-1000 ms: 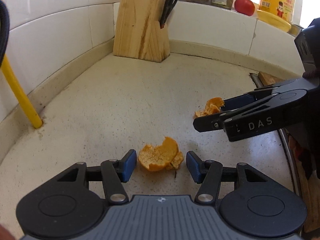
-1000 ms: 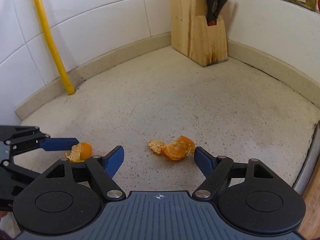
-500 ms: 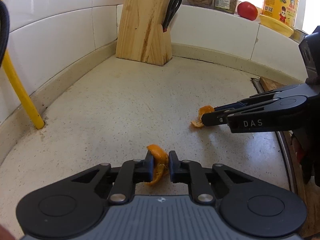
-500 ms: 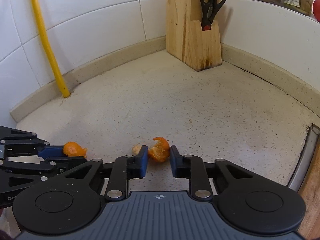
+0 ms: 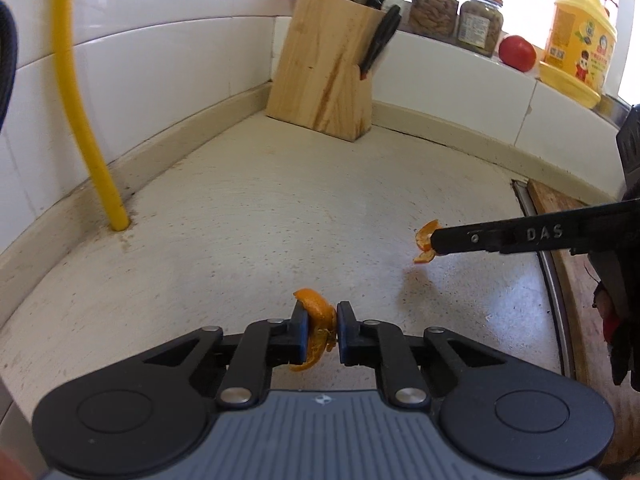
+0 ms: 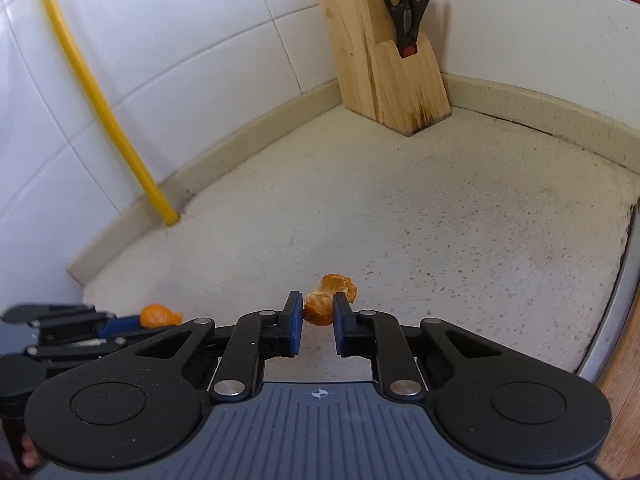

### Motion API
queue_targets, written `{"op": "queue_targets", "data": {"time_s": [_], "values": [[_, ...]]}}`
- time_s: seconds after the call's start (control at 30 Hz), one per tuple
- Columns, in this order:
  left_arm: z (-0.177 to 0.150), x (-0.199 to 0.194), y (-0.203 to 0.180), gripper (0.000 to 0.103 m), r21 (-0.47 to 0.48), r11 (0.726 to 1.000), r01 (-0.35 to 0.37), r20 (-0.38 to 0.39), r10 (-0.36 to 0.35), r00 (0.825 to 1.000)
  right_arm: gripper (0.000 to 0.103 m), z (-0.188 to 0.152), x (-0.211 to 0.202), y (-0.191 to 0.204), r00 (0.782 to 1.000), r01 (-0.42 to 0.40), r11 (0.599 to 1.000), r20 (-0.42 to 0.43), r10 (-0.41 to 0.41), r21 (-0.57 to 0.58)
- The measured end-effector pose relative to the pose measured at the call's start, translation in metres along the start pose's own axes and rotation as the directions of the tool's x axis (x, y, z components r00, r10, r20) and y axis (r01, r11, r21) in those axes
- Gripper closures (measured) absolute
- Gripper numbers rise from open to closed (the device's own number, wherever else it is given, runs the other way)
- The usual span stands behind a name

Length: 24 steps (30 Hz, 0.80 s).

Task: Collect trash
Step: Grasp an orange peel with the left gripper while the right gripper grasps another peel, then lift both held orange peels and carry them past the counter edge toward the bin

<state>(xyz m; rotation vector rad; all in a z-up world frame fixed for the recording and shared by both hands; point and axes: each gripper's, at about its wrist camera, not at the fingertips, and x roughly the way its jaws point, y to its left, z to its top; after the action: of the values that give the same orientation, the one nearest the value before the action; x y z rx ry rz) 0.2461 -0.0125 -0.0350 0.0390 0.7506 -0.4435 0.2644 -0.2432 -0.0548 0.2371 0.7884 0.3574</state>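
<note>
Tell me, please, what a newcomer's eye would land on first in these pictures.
Probably the bright orange peel: one piece pinched in the left gripper, another in the right gripper, both low and central above the speckled countertop. After that, the wooden knife block with black scissors in the far corner, and the yellow hose along the white tiles on the left.

A speckled cream bench (image 5: 280, 208) runs into a white-tiled corner. A wooden knife block (image 5: 324, 68) stands there, black scissors (image 6: 406, 4) slotted in its side. A yellow hose (image 5: 80, 92) drops to the bench along the wall. On the ledge behind sit two glass jars (image 5: 434, 10), a tomato (image 5: 517, 53) and a yellow bottle (image 5: 578, 44).
</note>
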Motion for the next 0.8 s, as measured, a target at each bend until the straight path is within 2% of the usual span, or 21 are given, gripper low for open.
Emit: {"op": "queue_targets", "data": {"time_s": [0.17,0.47,0.8], "values": [[-0.007,-0.016,0.007,0.09,-0.028,0.999,-0.019,0.021,0.019,1.0,0.082,-0.003,-0.006,0.009,1.0,-0.024,1.0,0.006,0.024,-0.004],[-0.022,-0.054,0.021,0.09,-0.044,0.998,-0.038,0.064,0.041,0.997,0.082,-0.017,-0.017,0.044,0.999,-0.042,0.998,0.014,0.043,-0.038],[-0.047,-0.097,0.037,0.09,-0.069,0.994,-0.085,0.096,0.092,0.991,0.082,-0.035,-0.025,0.09,0.995,-0.103,0.992,0.009,0.104,-0.077]]}}
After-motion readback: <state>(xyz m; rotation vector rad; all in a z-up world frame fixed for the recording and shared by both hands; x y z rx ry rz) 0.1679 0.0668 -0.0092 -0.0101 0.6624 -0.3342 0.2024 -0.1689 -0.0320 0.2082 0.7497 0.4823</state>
